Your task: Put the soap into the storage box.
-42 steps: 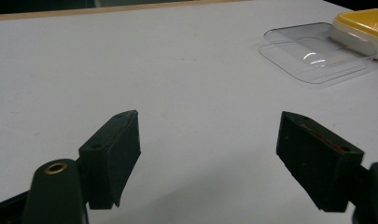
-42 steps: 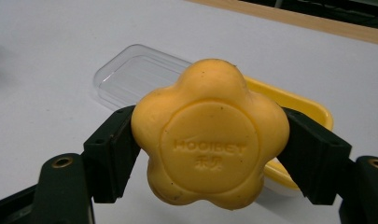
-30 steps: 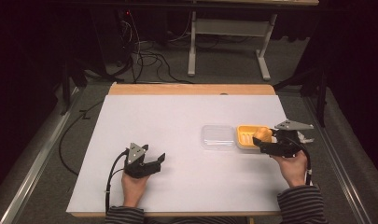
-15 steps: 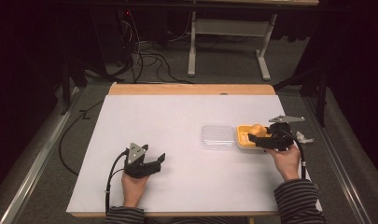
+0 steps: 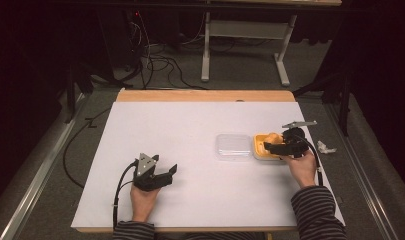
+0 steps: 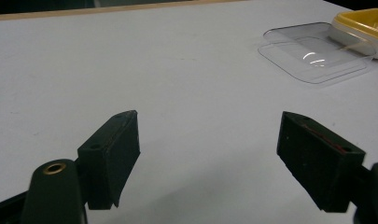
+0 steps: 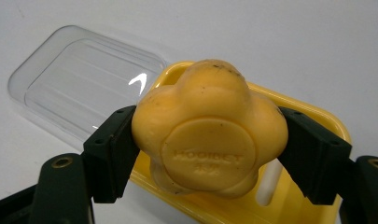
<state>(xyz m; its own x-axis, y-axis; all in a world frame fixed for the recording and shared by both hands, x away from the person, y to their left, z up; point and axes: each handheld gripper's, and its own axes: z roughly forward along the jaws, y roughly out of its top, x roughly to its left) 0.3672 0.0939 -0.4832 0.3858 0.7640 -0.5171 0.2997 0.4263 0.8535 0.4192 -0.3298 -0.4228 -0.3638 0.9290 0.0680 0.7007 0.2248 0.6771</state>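
Note:
A yellow flower-shaped soap bar [image 7: 210, 128] is pinched between the jaws of my right gripper [image 7: 210, 149], just above a yellow soap dish [image 7: 312, 116]. From above, the right gripper [image 5: 270, 146] hovers over the same dish [image 5: 260, 150] at the table's right. A clear plastic lid [image 5: 233, 146] lies flat just left of the dish, also seen as the lid [image 6: 312, 51] far ahead of my left gripper [image 6: 228, 149]. That left gripper [image 5: 167, 172] rests near the front left, jaws wide apart with bare table between them.
White table top [image 5: 190, 130] with a wooden strip along its far edge [image 5: 205, 95]. A small crumpled white scrap [image 5: 325, 147] lies on the floor to the right. Cables and a table frame [image 5: 240, 55] sit on the floor beyond.
My right gripper has carried the soap leftward and down toward the yellow dish. The left gripper has stayed where it was.

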